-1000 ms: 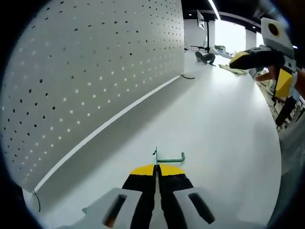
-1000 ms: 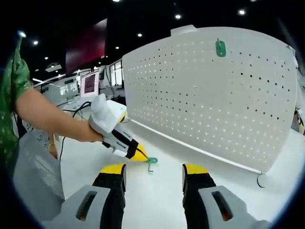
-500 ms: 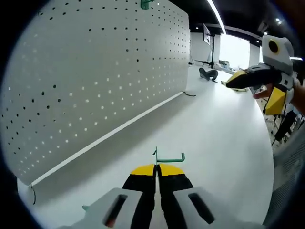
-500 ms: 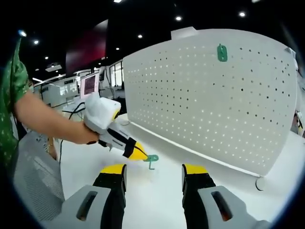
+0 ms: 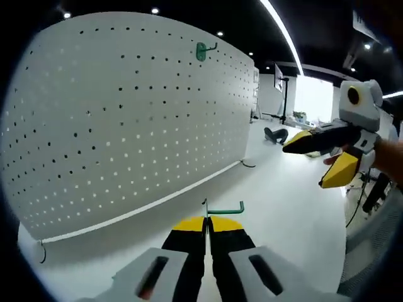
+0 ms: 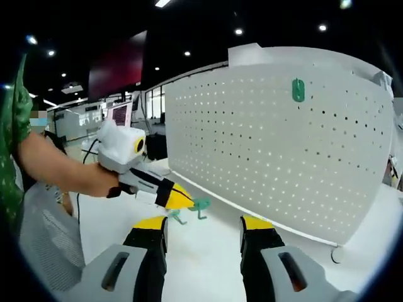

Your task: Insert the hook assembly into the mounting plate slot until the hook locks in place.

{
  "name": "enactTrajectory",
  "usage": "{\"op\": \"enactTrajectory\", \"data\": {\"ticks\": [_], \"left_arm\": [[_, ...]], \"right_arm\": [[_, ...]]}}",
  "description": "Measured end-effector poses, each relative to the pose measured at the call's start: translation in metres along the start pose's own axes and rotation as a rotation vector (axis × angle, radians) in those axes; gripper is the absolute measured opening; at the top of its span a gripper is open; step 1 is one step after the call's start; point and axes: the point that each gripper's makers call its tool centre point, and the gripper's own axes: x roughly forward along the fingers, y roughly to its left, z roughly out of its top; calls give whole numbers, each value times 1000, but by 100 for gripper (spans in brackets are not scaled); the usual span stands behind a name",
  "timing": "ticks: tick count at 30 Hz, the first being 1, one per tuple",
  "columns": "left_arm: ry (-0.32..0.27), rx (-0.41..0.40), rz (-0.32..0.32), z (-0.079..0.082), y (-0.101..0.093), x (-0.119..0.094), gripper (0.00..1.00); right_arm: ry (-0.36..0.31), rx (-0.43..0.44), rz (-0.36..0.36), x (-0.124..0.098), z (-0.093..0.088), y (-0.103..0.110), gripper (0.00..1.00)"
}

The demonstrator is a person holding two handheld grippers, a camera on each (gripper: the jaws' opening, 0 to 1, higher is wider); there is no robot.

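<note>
Above the white surface, a large white perforated mounting plate is seen standing upright, with a small green hook already seated near its top. Between the shut jaws of the left gripper a thin green hook assembly is pinched by its back end, held clear of the plate; the right gripper is kept wide apart and empty. The hook is judged light, stiff and easily twisted in the grip, so it is best held close to its mounting end.

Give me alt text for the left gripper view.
The left gripper, shut on a green hook, is raised before a white pegboard with another green hook mounted high. The right gripper hangs open to the right.
</note>
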Motion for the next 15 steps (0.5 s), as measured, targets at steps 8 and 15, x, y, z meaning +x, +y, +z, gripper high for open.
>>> {"op": "enactTrajectory", "data": {"ticks": [8, 15], "left_arm": [[-120, -67, -8, 26, -4, -14, 2], [-222, -98, -24, 51, -10, -30, 2]], "right_arm": [[-25, -22, -10, -2, 20, 3, 46], [-53, -34, -12, -4, 38, 9, 45]]}}
